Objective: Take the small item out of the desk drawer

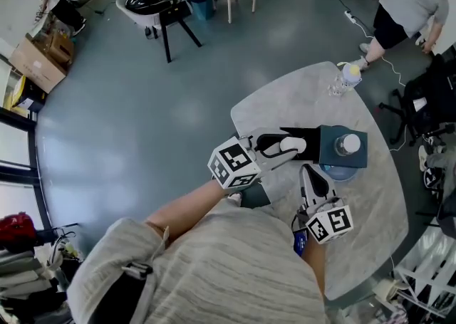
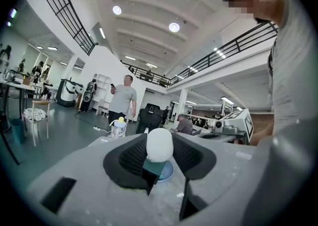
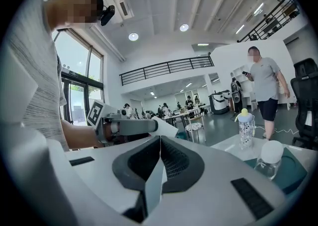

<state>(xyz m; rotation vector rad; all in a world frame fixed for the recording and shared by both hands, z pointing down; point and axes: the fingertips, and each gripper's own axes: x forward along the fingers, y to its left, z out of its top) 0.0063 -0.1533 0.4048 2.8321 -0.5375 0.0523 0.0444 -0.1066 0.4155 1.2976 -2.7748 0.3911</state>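
A small white egg-shaped item [image 1: 291,145] sits between the black pads of my left gripper [image 1: 294,147], which is shut on it just left of a teal desk drawer box [image 1: 335,150]. A dark drawer looks pulled out toward the gripper. In the left gripper view the white item [image 2: 159,144] fills the gap of the left gripper [image 2: 159,153], above the teal box [image 2: 154,166]. My right gripper [image 1: 309,170] is shut and holds nothing, near the box's front. Its pads meet in the right gripper view, where the right gripper [image 3: 159,159] points past the teal box [image 3: 290,170].
A clear bottle with a white cap [image 1: 348,144] stands on the teal box, which rests on a blue plate [image 1: 336,171]. A spotted bottle with a yellow top [image 1: 348,77] stands at the far edge of the marble table [image 1: 285,105]. A person [image 1: 406,2] stands beyond.
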